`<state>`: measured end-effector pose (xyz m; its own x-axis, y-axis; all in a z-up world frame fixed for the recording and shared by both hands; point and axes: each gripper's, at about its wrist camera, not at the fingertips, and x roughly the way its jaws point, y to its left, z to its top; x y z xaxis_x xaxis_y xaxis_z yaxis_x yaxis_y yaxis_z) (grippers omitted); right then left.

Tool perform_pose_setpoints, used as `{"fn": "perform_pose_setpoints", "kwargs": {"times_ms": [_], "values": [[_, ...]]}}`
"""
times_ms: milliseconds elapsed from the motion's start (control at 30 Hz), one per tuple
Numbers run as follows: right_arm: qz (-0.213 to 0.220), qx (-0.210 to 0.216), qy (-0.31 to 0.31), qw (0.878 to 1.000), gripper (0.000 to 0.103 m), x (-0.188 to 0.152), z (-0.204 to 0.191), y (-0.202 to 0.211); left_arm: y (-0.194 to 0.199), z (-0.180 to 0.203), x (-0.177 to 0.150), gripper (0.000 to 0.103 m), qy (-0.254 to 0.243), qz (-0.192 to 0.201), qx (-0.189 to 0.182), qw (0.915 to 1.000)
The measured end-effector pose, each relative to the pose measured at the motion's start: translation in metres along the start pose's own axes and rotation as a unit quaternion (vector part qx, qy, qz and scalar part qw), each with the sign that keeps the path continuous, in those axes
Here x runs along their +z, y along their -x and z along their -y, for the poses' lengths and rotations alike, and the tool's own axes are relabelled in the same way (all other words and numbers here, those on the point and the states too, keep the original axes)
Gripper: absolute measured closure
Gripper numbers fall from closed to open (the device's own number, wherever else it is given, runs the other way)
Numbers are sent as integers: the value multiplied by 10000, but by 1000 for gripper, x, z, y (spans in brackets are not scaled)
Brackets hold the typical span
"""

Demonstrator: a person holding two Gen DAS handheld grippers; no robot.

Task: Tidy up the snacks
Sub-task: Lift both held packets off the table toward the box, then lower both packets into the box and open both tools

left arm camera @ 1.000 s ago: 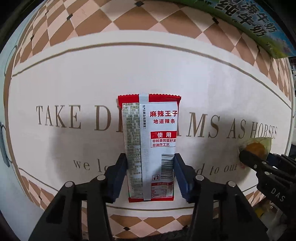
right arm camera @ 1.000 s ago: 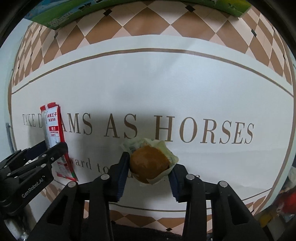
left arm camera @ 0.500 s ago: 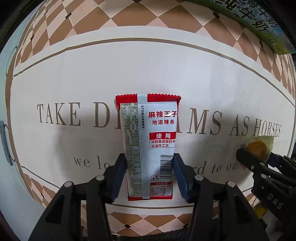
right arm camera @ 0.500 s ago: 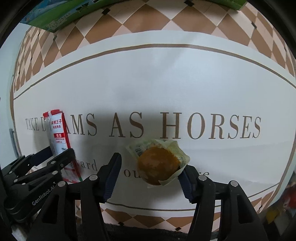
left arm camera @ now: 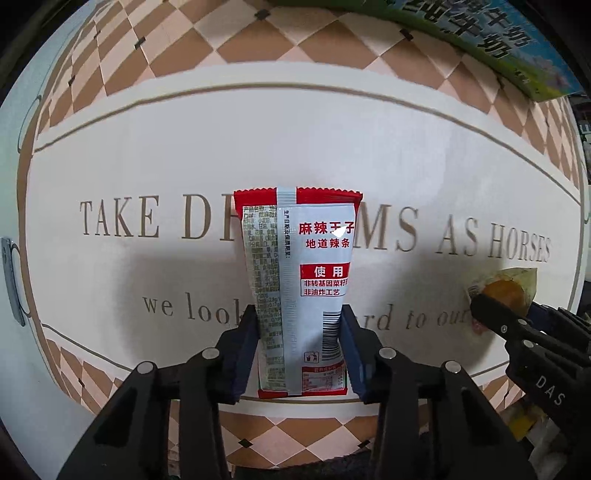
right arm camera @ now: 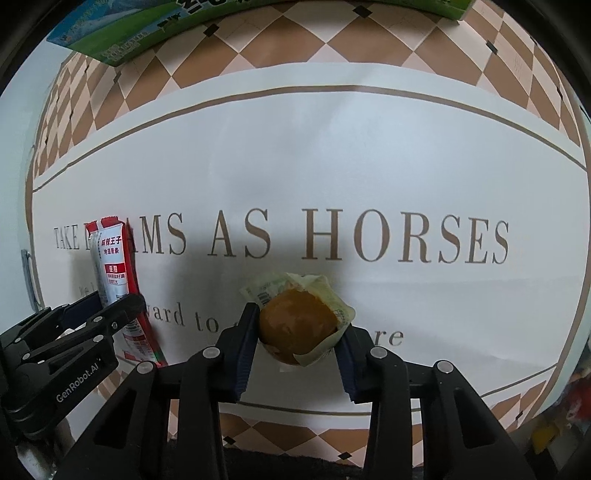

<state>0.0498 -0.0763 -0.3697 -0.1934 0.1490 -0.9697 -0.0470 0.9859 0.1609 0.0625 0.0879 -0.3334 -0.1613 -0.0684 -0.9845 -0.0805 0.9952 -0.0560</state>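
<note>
My left gripper is shut on a red and white spicy-strip snack packet, held upright above the printed table mat. My right gripper is shut on a round brown bun in a clear wrapper. In the left wrist view the bun and the right gripper show at the far right. In the right wrist view the packet and the left gripper show at the left.
A green and blue milk carton box lies at the mat's far edge; it also shows in the right wrist view. The mat has a brown checkered border and printed lettering. Colourful items sit at the lower right, blurred.
The right gripper opened briefly around the bun half a second ago and has closed on it again. The left gripper keeps hold of the packet, which has tilted slightly.
</note>
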Motion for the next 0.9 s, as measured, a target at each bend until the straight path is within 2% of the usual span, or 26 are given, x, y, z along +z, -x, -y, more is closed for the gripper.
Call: {"fn": "perform_pose_setpoints", "kwargs": {"times_ms": [200, 400, 633, 767, 867, 900], "values": [[204, 291, 7, 9994, 61, -2, 14, 34, 39, 8, 4, 64, -165, 339, -252, 9990], [606, 594, 10, 9964, 62, 8, 28, 90, 111, 23, 27, 64, -396, 897, -631, 9932], [1268, 931, -87, 9875, 62, 54, 45, 193, 178, 49, 81, 64, -722, 1445, -997, 9818], [1666, 931, -182, 9814, 61, 89, 37, 227, 196, 64, 127, 64, -740, 1675, -1136, 9765], [1916, 773, -266, 9781, 61, 123, 43, 248, 204, 75, 163, 64, -728, 1630, -1181, 9768], [1953, 726, -299, 9776, 61, 132, 39, 243, 202, 78, 174, 64, -742, 1579, -1181, 9776]]}}
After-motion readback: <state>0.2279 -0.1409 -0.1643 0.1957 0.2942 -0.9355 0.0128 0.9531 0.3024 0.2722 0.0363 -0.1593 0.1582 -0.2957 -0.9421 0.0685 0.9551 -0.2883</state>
